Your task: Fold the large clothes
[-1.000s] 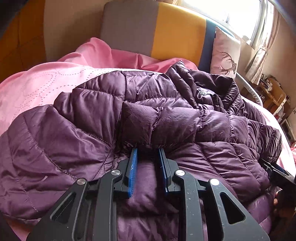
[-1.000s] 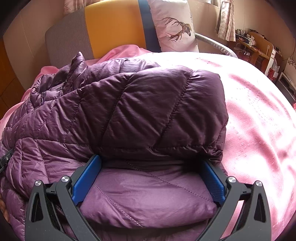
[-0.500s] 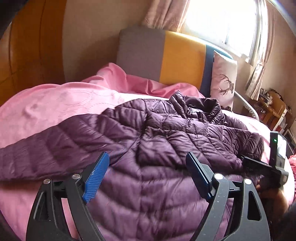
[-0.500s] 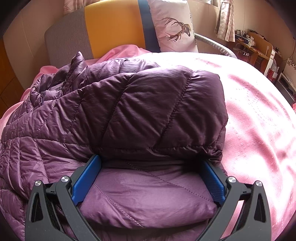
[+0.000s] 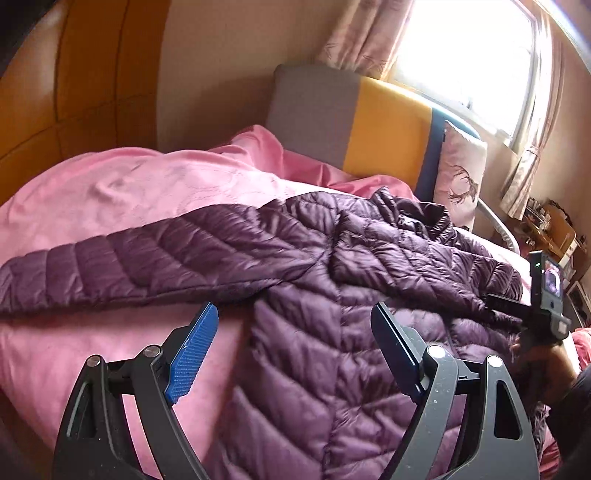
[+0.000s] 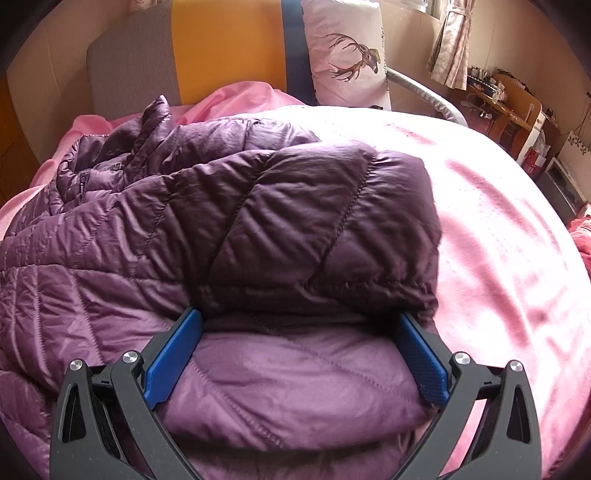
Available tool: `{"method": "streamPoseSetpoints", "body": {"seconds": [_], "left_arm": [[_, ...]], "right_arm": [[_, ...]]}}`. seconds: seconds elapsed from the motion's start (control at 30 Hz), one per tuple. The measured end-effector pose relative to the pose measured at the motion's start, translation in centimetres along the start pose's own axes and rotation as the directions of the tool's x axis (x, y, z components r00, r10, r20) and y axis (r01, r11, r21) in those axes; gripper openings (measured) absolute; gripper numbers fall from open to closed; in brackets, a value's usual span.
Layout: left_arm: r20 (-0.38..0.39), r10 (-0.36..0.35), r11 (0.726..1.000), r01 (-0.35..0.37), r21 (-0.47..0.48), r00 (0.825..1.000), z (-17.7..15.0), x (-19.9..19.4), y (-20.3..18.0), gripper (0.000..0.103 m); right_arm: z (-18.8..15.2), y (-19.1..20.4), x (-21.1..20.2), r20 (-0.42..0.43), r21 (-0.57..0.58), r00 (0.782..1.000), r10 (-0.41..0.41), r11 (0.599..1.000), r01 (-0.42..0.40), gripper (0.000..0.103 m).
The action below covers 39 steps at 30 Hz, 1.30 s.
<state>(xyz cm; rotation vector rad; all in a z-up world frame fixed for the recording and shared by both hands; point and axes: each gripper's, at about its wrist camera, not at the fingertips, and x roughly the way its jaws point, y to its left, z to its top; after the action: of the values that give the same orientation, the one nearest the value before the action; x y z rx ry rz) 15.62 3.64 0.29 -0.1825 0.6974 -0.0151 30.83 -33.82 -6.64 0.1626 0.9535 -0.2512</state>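
Holding the left gripper (image 5: 293,308) above the near edge of the bed (image 5: 110,192), angled down toward it, jaws having just been opening and now spread wide, pinching nothing; looking through the gap at the side hem of the purple quilted jacket (image 5: 295,258) and at bare pink bedspread beside it. Keeping the right gripper (image 6: 298,315) pointed more steeply down at the jacket's near right part, jaws standing wide, a paler puffy fold of the jacket filling the whole gap and touching both blue pads (image 6: 173,354), the pad tips tucking under a darker flap folded over on top; not showing whether squeezing the fold or merely resting against it. Showing, in the left wrist view, the person's hand (image 5: 535,350) wrapping around the right gripper's handle by the bed's right edge, just beside the jacket. Lying across the middle of the bed, the jacket, collar bunching toward the headboard (image 5: 388,129), one sleeve (image 5: 110,266) stretching flat toward the left edge. Leaning against the grey, yellow and blue headboard at the far right corner, a pale pillow with a deer print (image 6: 347,55). Hanging beside the bright window (image 5: 461,55), patterned curtains (image 5: 362,33). Standing past the bed's right edge, a cluttered wooden desk (image 6: 509,99). Blocking the right gripper's sight of the bed's centre, the folded flap.
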Motion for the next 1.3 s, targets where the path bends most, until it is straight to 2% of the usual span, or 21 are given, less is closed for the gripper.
{"method": "streamPoseSetpoints", "body": {"seconds": [0.17, 0.37, 0.47, 0.57, 0.67, 0.77, 0.8, 0.87, 0.9, 1.0, 1.07, 1.13, 1.2, 1.3], "left_arm": [[-0.035, 0.006, 0.999, -0.008, -0.048, 0.999, -1.1, 0.2, 2.2, 0.083], [-0.091, 0.003, 0.983, -0.02, -0.184, 0.996, -2.4, 0.9, 6.7, 0.083], [-0.103, 0.012, 0.964, -0.039, -0.263, 0.995, -2.8, 0.7, 9.6, 0.083], [-0.096, 0.034, 0.923, -0.068, -0.379, 0.995, -3.0, -0.1, 13.8, 0.083], [-0.093, 0.054, 0.849, -0.094, -0.52, 0.994, -3.3, -1.0, 18.8, 0.083], [-0.085, 0.074, 0.75, -0.112, -0.652, 0.994, -3.8, -2.1, 23.9, 0.083], [-0.072, 0.078, 0.702, -0.106, -0.705, 0.994, -4.1, -2.6, 25.8, 0.082], [-0.047, 0.084, 0.628, -0.09, -0.773, 0.995, -4.4, -3.3, 28.3, 0.082], [-0.03, 0.085, 0.582, -0.074, -0.81, 0.996, -4.5, -3.6, 29.9, 0.08], [-0.011, 0.089, 0.487, -0.053, -0.872, 0.996, -4.7, -3.8, 32.8, 0.074], [-0.004, 0.095, 0.45, -0.047, -0.892, 0.995, -4.6, -3.6, 34.2, 0.068], [-0.008, 0.104, 0.427, -0.052, -0.903, 0.995, -4.3, -3.3, 35.3, 0.061], [-0.03, 0.113, 0.422, -0.075, -0.904, 0.993, -4.1, -2.8, 35.9, 0.039], [-0.048, 0.103, 0.437, -0.089, -0.895, 0.993, -3.8, -1.9, 36.1, 0.016]], "right_arm": [[-1.8, 1.0, -4.0, 0.06, -0.029, 0.997, 0.05, 0.998, -0.048, 0.101], [-5.5, 3.5, -6.5, 0.049, -0.079, 0.988, 0.147, 0.987, -0.143, 0.101], [-7.2, 4.9, -6.7, 0.037, -0.116, 0.983, 0.178, 0.978, -0.173, 0.101], [-8.8, 6.2, -6.4, 0.042, -0.151, 0.985, 0.167, 0.976, -0.159, 0.101], [-9.3, 6.3, -6.2, 0.046, -0.146, 0.984, 0.172, 0.976, -0.164, 0.101], [-9.5, 5.9, -5.3, 0.008, -0.127, 0.98, 0.198, 0.972, -0.196, 0.101], [-9.5, 5.7, -5.1, 0.008, -0.122, 0.979, 0.205, 0.972, -0.203, 0.101], [-9.4, 5.5, -4.9, 0.007, -0.115, 0.977, 0.213, 0.971, -0.211, 0.101], [-9.5, 5.5, -4.9, 0.009, -0.114, 0.977, 0.215, 0.97, -0.212, 0.101], [-9.4, 5.6, -4.9, 0.009, -0.12, 0.977, 0.214, 0.97, -0.212, 0.101], [-9.5, 5.8, -4.9, 0.016, -0.13, 0.977, 0.211, 0.97, -0.207, 0.101], [-9.6, 5.8, -4.9, 0.023, -0.135, 0.977, 0.21, 0.969, -0.205, 0.101], [-9.6, 5.8, -4.9, 0.028, -0.136, 0.977, 0.211, 0.969, -0.205, 0.101], [-9.7, 5.8, -4.9, 0.03, -0.138, 0.977, 0.211, 0.969, -0.205, 0.101]]}}
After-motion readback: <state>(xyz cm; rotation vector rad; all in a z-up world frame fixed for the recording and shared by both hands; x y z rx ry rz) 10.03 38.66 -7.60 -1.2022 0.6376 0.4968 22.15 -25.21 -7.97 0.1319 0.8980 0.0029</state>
